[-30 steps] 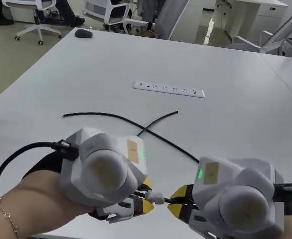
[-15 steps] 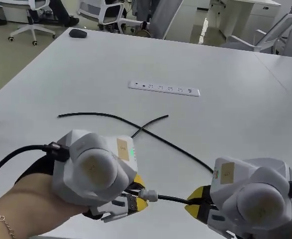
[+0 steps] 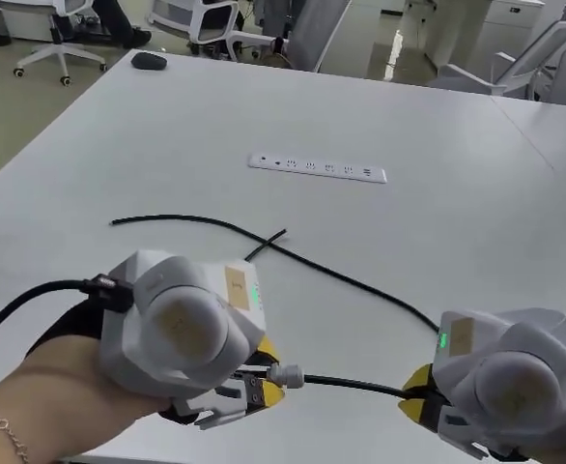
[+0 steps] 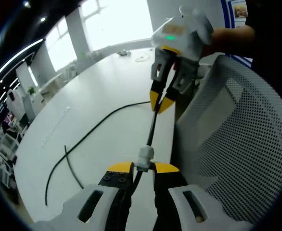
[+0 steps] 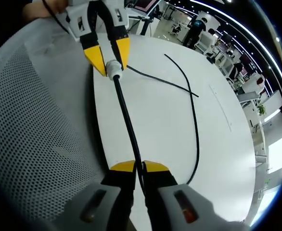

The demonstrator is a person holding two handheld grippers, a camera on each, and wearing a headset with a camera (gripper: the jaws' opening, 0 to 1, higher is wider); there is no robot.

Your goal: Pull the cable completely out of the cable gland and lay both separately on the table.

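Observation:
A white cable gland [image 3: 285,375] sits pinched between the yellow tips of my left gripper [image 3: 264,384], low over the near table edge. A black cable [image 3: 351,385] runs taut from the gland to my right gripper [image 3: 415,402], which is shut on it. The rest of the cable [image 3: 351,280] loops back across the white table [image 3: 438,222]. A short free end [image 3: 268,244] lies beyond the left gripper. The left gripper view has the gland [image 4: 144,156] at its jaws and the right gripper [image 4: 161,100] ahead. The right gripper view has the cable [image 5: 126,115] leading to the gland [image 5: 114,69].
A white power strip [image 3: 317,168] lies at mid-table and a dark mouse [image 3: 148,61] at the far left corner. Office chairs [image 3: 201,19] stand beyond the table. A mesh chair back [image 4: 227,134] is close beside the grippers, just off the near table edge.
My right gripper has moved right, away from the left one, and the cable span between them has grown. The free end on the table has slid towards the left gripper.

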